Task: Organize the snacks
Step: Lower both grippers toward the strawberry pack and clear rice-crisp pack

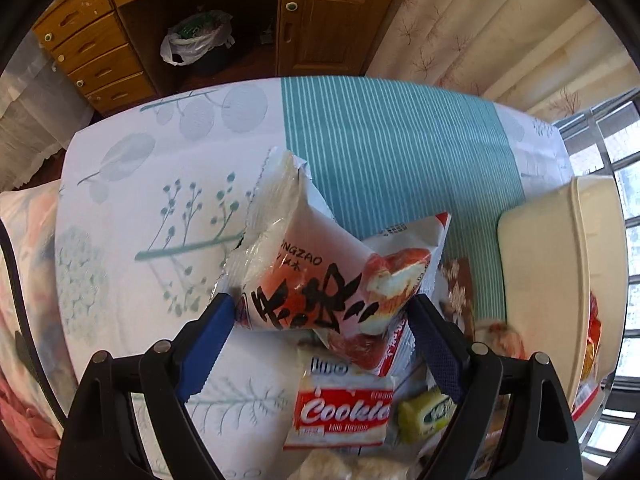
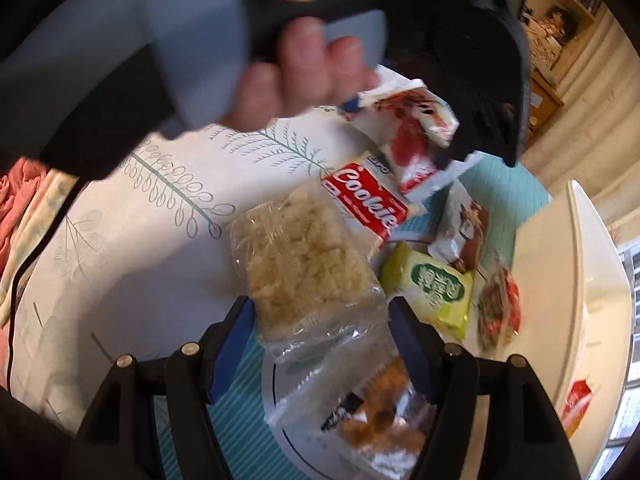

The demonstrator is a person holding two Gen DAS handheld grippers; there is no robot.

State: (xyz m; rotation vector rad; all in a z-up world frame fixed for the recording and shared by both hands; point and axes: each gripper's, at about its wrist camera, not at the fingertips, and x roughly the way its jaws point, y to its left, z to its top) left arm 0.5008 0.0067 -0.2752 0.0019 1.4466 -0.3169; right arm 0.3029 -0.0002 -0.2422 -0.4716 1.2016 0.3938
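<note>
A: Left wrist view first. What's in the left gripper [image 1: 322, 312]?

B: Red-and-white snack pouch [image 1: 304, 264], pinched between the blue fingers [image 1: 210, 344], which are about half closed on its lower end. Its long axis runs away from the fingers toward the far edge of the tabletop [image 1: 132, 208], and it looks lifted clear of the cloth. A cream storage bin [image 1: 556, 280] stands at the right edge, so the pouch lies left of it. My read: the next move is a swing to the right.

A: Below it?

B: Cookies pack [image 1: 344, 412] and a green packet [image 1: 426, 416] lie on the tabletop near the camera. The lower part of the pile is cut off by the frame.

A: Right wrist view?

B: The right gripper [image 2: 322, 320] has its fingers open wide around a clear bag of pale crumbly pieces [image 2: 304, 272]. I can't confirm contact, so I'd call it not yet gripped. The bag's long axis runs straight ahead, away from the fingers. A second clear pack with brown pieces [image 2: 380, 408] sits under the fingers, blurred.

A: Bin from there?

B: At the right edge, nearer this hand. The bin's inside is hidden in both views. The left hand [image 2: 304, 64] is a motion-blurred mass up top, with the pouch hanging below it.
</note>
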